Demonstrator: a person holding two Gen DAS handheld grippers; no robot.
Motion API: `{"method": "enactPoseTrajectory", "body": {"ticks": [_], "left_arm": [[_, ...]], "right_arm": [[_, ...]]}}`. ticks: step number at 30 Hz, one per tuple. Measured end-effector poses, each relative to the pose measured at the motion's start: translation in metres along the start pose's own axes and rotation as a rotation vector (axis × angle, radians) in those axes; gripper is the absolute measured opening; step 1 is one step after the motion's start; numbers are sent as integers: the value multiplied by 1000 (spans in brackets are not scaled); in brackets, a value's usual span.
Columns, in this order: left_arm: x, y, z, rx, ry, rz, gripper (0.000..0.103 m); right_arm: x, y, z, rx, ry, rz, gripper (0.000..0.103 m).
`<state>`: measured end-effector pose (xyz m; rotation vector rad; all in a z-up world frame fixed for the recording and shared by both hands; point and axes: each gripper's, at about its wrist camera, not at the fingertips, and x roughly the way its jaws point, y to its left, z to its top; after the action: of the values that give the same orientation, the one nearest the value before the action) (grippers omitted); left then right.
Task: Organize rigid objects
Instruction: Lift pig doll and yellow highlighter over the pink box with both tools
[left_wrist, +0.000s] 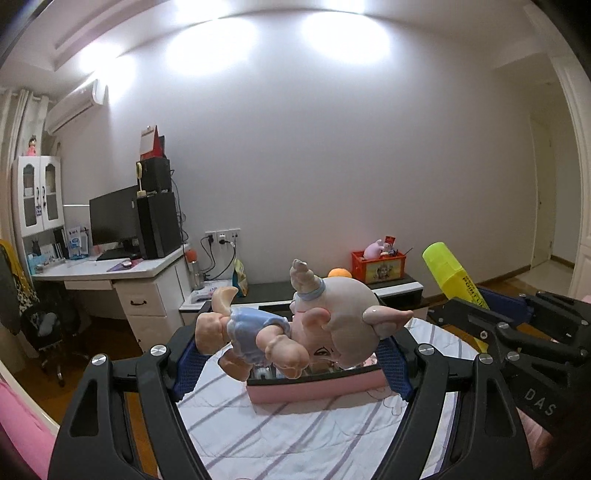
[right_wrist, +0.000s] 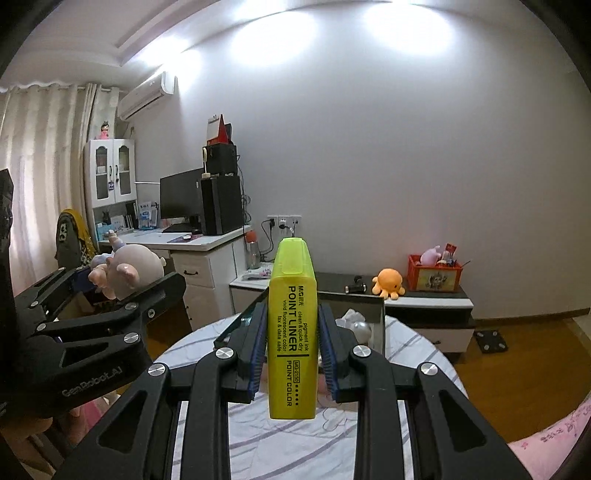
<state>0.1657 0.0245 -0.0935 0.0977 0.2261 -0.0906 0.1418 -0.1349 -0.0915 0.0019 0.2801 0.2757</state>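
Note:
A pig figurine (left_wrist: 295, 325) in a blue skirt lies sideways in the air between the blue pads of my left gripper (left_wrist: 291, 358), which is shut on it, feet at the left pad and head at the right. The same figurine (right_wrist: 125, 267) and left gripper (right_wrist: 125, 286) show at the left of the right wrist view. My right gripper (right_wrist: 293, 347) is shut on a yellow highlighter (right_wrist: 293, 325), which stands upright with its cap upward. The highlighter (left_wrist: 452, 273) and right gripper (left_wrist: 480, 314) also appear at the right of the left wrist view.
Below both grippers a pink box (left_wrist: 317, 389) holding small items rests on a bed with a striped sheet (left_wrist: 295, 435). Behind are a white desk (right_wrist: 207, 243) with a monitor, and a low cabinet (right_wrist: 428, 299) carrying an orange plush octopus (right_wrist: 388, 282) and a red crate (right_wrist: 434, 275).

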Motion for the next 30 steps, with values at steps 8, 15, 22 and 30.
{"method": "enactPoseTrajectory", "body": {"ticks": [8, 15, 22, 30], "left_arm": [[30, 3, 10, 25, 19, 1, 80], [105, 4, 16, 42, 107, -40, 80], [203, 3, 13, 93, 245, -26, 80], [293, -7, -10, 136, 419, -44, 80]], "right_arm": [[16, -3, 13, -11, -1, 3, 27], [68, -19, 24, -28, 63, -4, 27], [163, -43, 16, -29, 216, -10, 27], [257, -65, -6, -7, 393, 1, 27]]}}
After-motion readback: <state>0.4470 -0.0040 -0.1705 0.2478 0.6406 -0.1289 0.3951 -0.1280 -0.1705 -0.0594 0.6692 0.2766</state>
